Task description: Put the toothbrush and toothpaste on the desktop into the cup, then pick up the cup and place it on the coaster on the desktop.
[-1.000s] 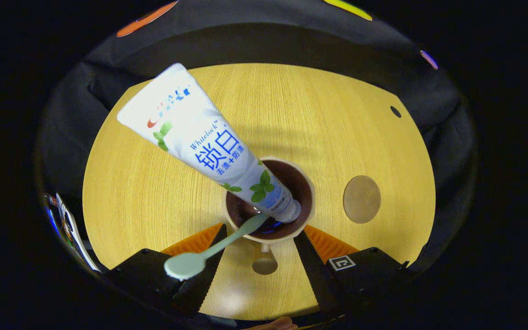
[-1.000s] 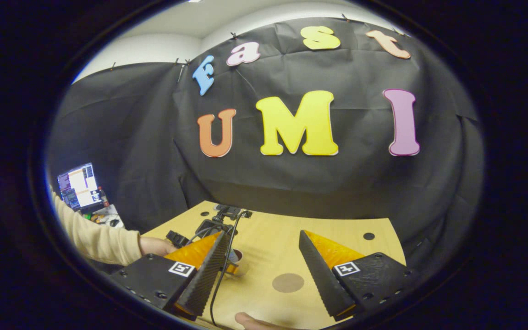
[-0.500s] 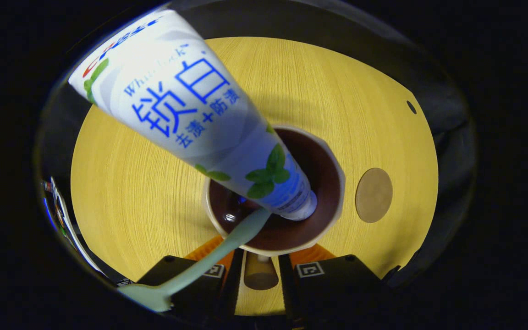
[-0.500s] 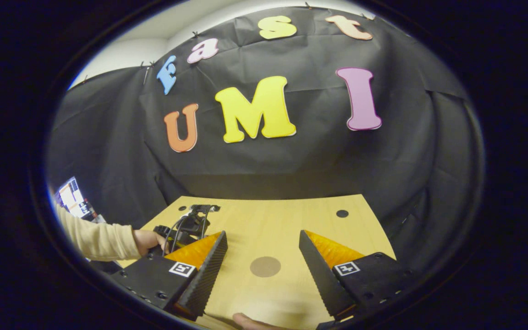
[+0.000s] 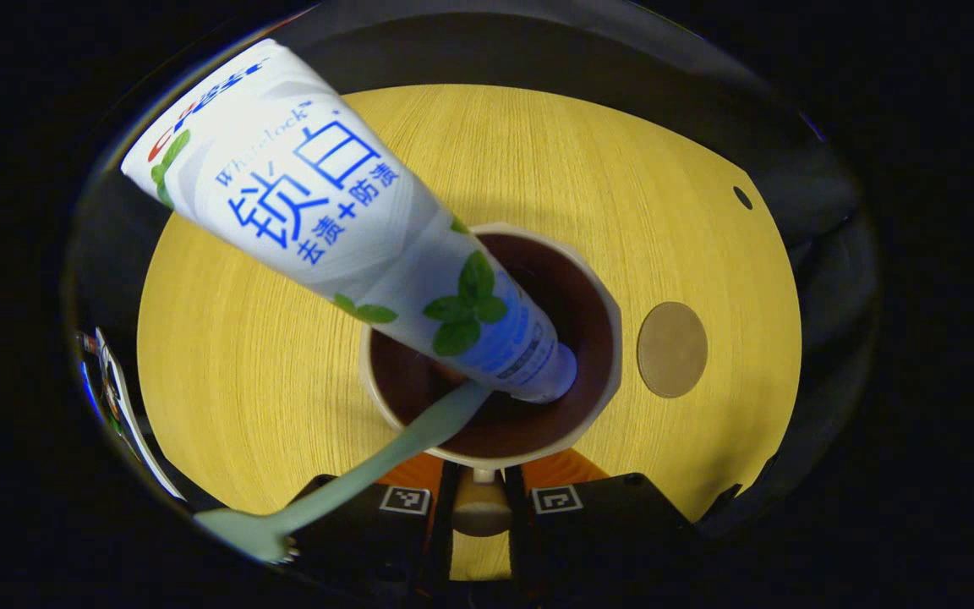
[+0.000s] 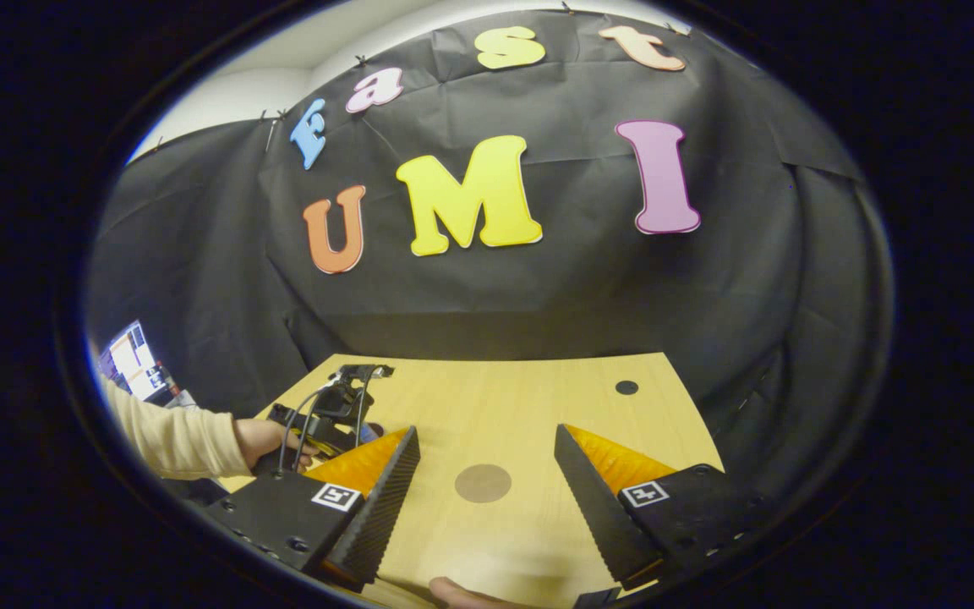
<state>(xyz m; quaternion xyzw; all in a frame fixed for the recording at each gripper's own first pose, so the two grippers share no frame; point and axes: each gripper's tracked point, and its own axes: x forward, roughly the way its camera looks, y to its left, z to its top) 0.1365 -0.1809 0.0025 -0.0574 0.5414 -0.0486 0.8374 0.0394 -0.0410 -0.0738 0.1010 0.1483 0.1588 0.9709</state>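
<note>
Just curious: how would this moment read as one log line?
left gripper shut on cup handle | toothpaste, toothbrush inside | coaster bare | right gripper open

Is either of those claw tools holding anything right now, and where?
The left gripper pinches the cup by its handle. The right gripper holds nothing.

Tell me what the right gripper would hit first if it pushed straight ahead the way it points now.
Nothing sits between the right gripper's open fingers. Straight ahead lies the bare wooden desktop with the round brown coaster on it, which it would probably pass over; beyond that hangs the black cloth wall. Its height above the desktop is hard to judge.
</note>
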